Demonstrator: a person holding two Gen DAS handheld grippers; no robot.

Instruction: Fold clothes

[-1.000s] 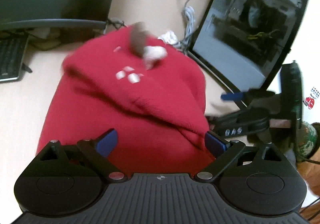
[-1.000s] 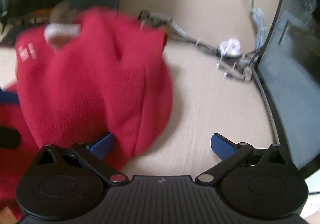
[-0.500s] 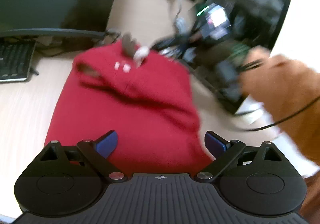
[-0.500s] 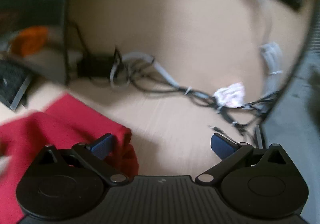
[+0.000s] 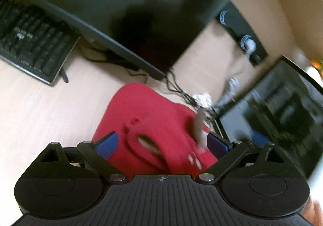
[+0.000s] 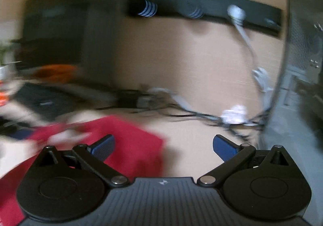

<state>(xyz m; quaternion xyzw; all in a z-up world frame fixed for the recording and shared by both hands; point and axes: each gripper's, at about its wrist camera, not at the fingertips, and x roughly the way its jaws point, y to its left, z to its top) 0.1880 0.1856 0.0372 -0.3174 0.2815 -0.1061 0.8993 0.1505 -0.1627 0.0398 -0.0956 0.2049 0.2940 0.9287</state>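
A red fleece garment [image 5: 153,123] lies bunched on the light wooden desk [image 5: 40,109], with a neck opening and a grey drawstring showing. My left gripper [image 5: 161,143] is open right over its near part, blue fingers apart on either side of the cloth. In the right wrist view the garment [image 6: 131,145] lies low left, blurred. My right gripper [image 6: 163,145] is open and empty, its left finger over the cloth's edge, its right finger over bare desk.
A black keyboard [image 5: 34,48] is at the far left, a dark monitor [image 5: 131,4] behind the garment. A computer case [image 5: 282,109] stands at the right. Tangled cables [image 6: 201,113] and a power strip [image 6: 201,12] lie at the back.
Both grippers have let the garment drop onto the desk and swung. The left view turned left toward the monitor; the right gripper pulled away right and up, off the cloth.
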